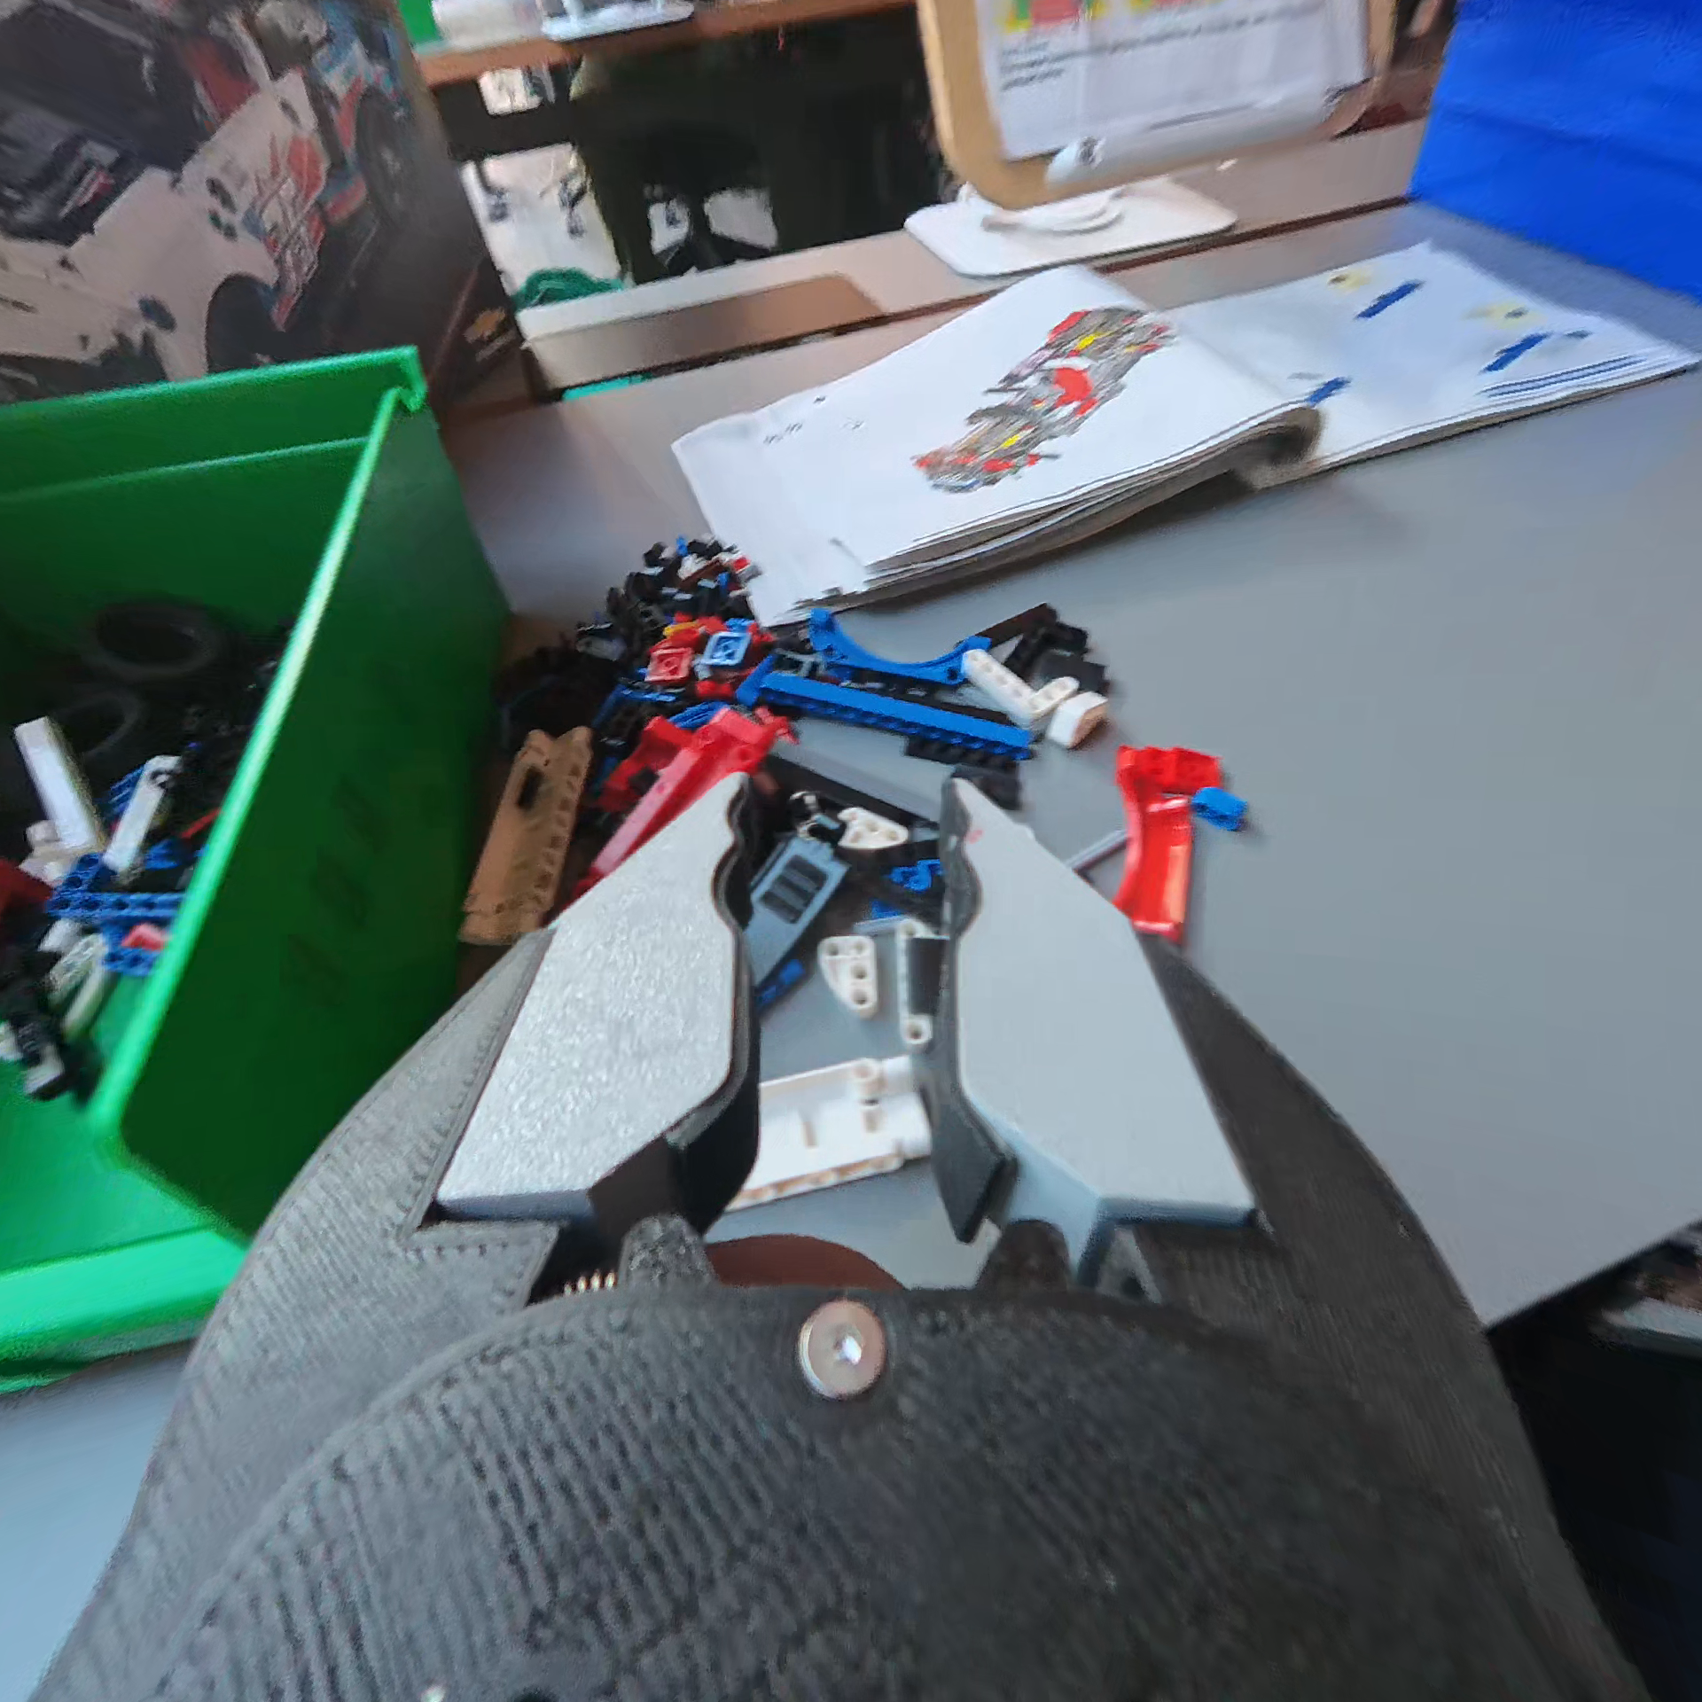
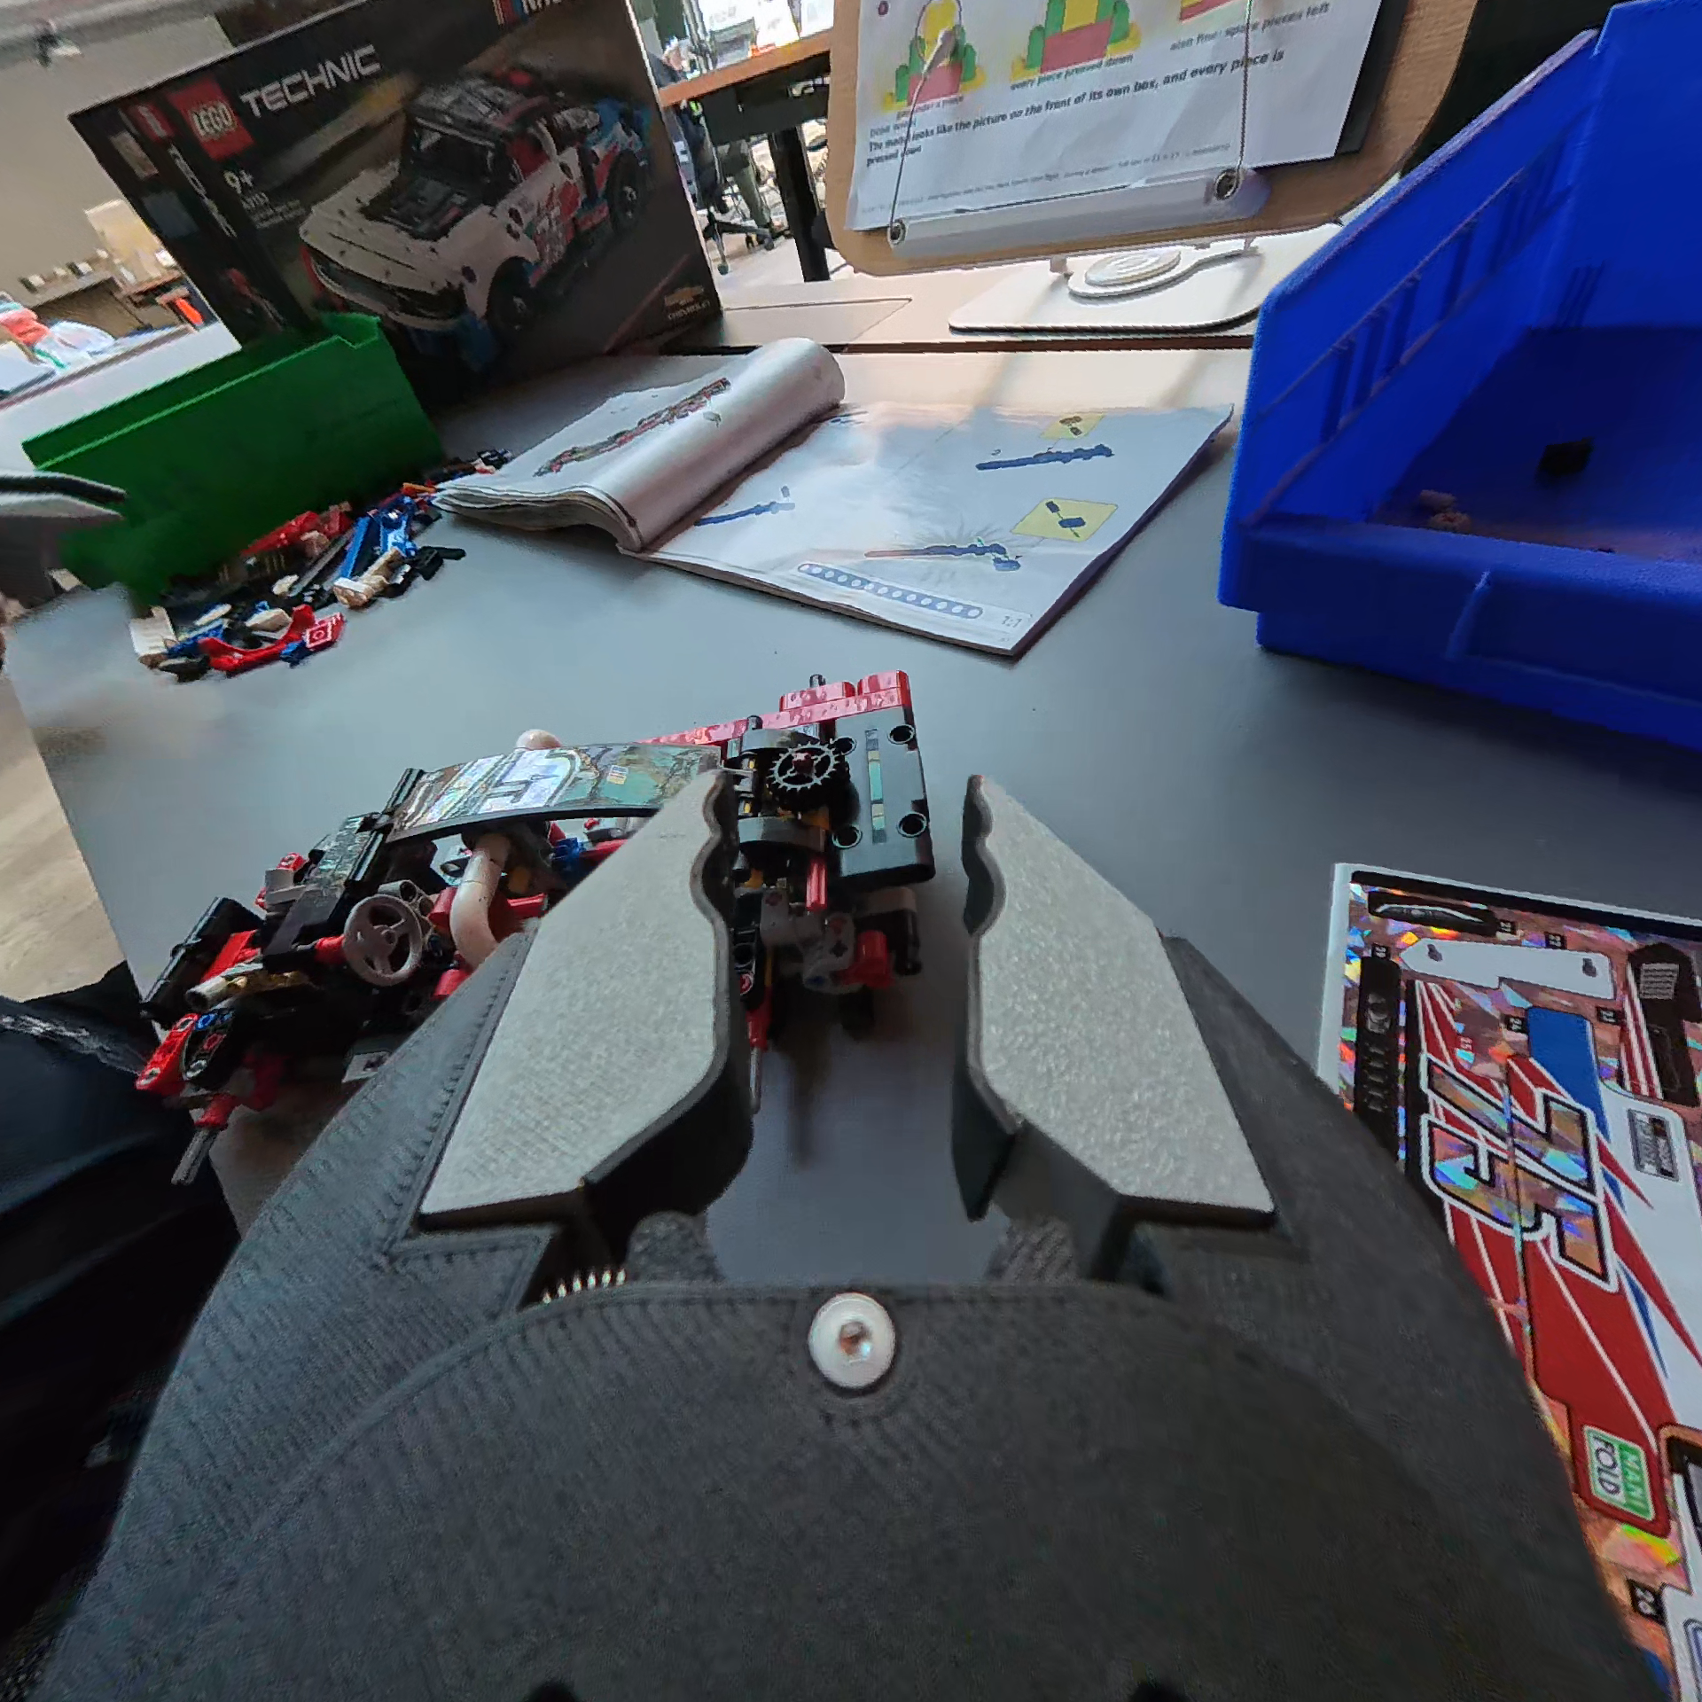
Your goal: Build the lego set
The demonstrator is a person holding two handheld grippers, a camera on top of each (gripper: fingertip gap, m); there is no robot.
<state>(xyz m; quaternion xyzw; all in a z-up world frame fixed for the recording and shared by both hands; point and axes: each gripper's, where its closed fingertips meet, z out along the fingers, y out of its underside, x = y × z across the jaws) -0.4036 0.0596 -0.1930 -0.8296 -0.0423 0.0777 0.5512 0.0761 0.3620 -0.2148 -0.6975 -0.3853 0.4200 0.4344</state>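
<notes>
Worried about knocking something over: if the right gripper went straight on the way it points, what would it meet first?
Most likely the black end panel of the half-built toy car, which already stands between the open fingers of the right gripper; depth is hard to judge.

This looks like an office or lab workroom set up for toy-brick building. A grey table (image 2: 1151,783) carries a green bin (image 1: 304,829) of loose plastic parts, a blue bin (image 2: 1474,516), an open instruction booklet (image 2: 829,497), a sticker sheet (image 2: 1520,1151) and the kit's printed box (image 2: 414,184). A stand holding a printed sheet (image 2: 1087,101) sits behind, and further desks (image 2: 764,74) show beyond
</notes>
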